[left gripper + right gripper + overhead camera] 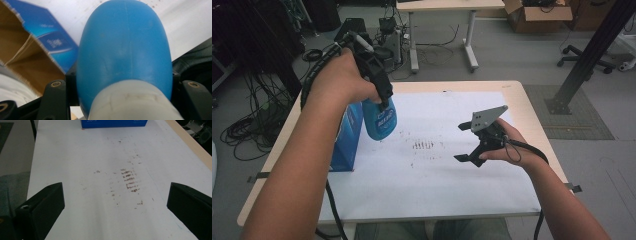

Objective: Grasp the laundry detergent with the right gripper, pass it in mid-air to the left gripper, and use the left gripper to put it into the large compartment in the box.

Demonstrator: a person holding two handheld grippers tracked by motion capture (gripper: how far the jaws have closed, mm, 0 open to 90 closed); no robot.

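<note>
My left gripper [384, 102] is shut on a blue bottle [379, 120] just below its white neck, and holds it in the air with its bottom down. The bottle hangs beside the top of an opened blue carton [346, 137] at the left of the table. In the left gripper view the bottle [125, 47] and its white neck [132, 102] sit between the black jaws, with the carton's torn flap [32, 50] at the left. My right gripper [461, 142] stands open with nothing in it, a little above the white sheet [437, 175]. Brown smears [130, 181] mark the sheet ahead of it.
The carton [113, 123] stands at the far end in the right gripper view. The wooden table edge [532, 115] runs along the right of the sheet. Beyond the table are cables [247, 130], a second table [447, 6], a cardboard box [537, 15] and a black post [587, 55].
</note>
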